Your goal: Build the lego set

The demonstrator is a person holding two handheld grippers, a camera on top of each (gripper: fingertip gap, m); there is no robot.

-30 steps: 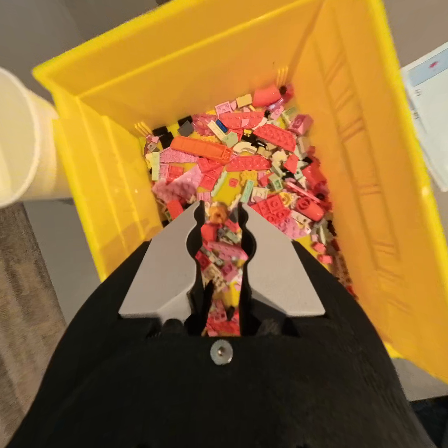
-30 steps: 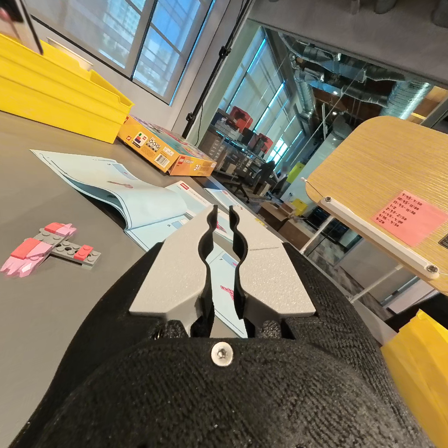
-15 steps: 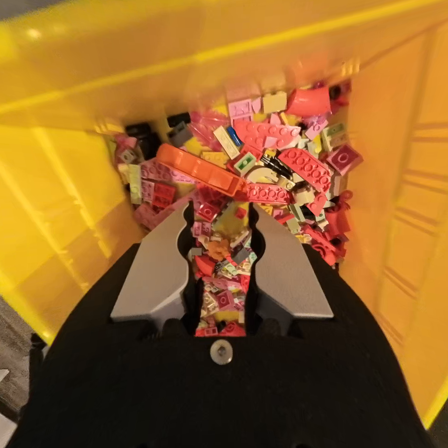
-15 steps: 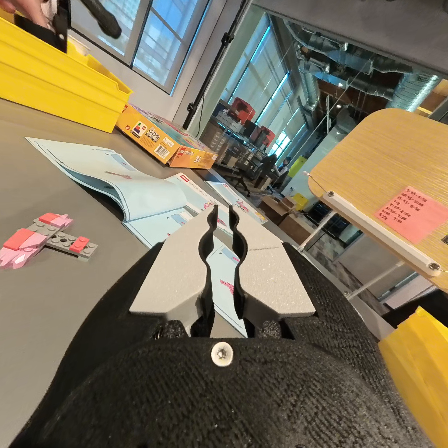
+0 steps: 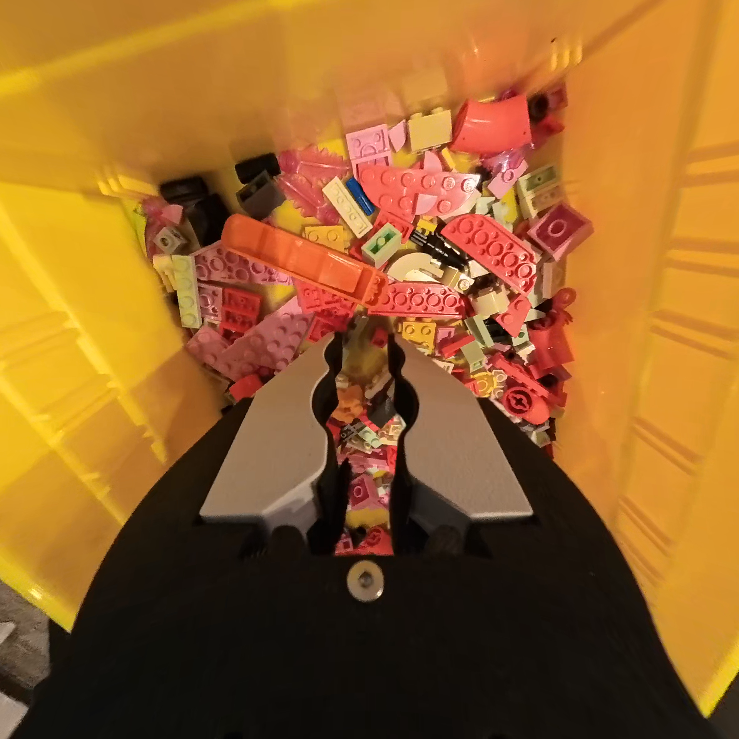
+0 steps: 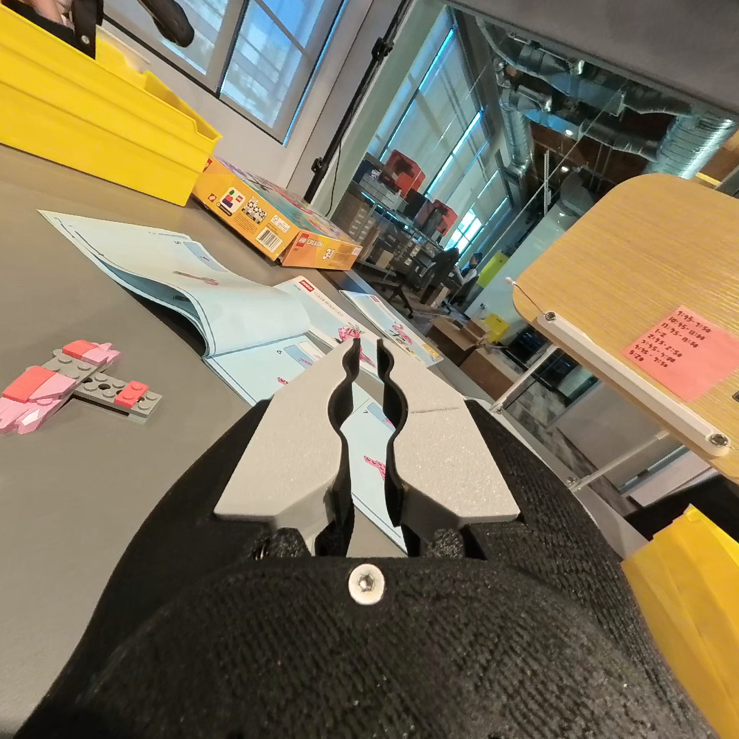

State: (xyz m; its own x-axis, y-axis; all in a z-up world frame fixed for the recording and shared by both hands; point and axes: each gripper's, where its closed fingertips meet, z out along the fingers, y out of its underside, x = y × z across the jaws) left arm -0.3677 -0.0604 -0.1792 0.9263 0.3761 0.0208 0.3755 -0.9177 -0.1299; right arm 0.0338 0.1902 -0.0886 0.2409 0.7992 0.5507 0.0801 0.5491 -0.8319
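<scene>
My left gripper [image 5: 364,340] is open and empty, deep inside a yellow bin [image 5: 100,200], its tips just above a heap of loose pink, red and pale bricks [image 5: 420,248]. An orange brick separator [image 5: 300,260] lies across the heap beyond the tips. My right gripper [image 6: 368,344] is open by a narrow gap and empty, low over the grey table [image 6: 80,480]. A part-built model [image 6: 72,384] of grey plates with pink and red pieces lies on the table to its left. An open instruction booklet [image 6: 224,304] lies ahead of it.
The yellow bin [image 6: 100,120] stands at the table's far left, with the left gripper's black body [image 6: 84,24] over it. The orange set box [image 6: 276,228] lies beyond the booklet. More leaflets [image 6: 384,320], a wooden tabletop [image 6: 640,300] and another yellow bin [image 6: 688,592] are at the right. To the orange brick separator [image 5: 300,260]: left tips about 4 centimetres, right tips about 50 centimetres.
My left gripper has gone down deeper into the bin, closer to the bricks, with its jaws a little narrower than half a second ago. My right gripper has barely moved.
</scene>
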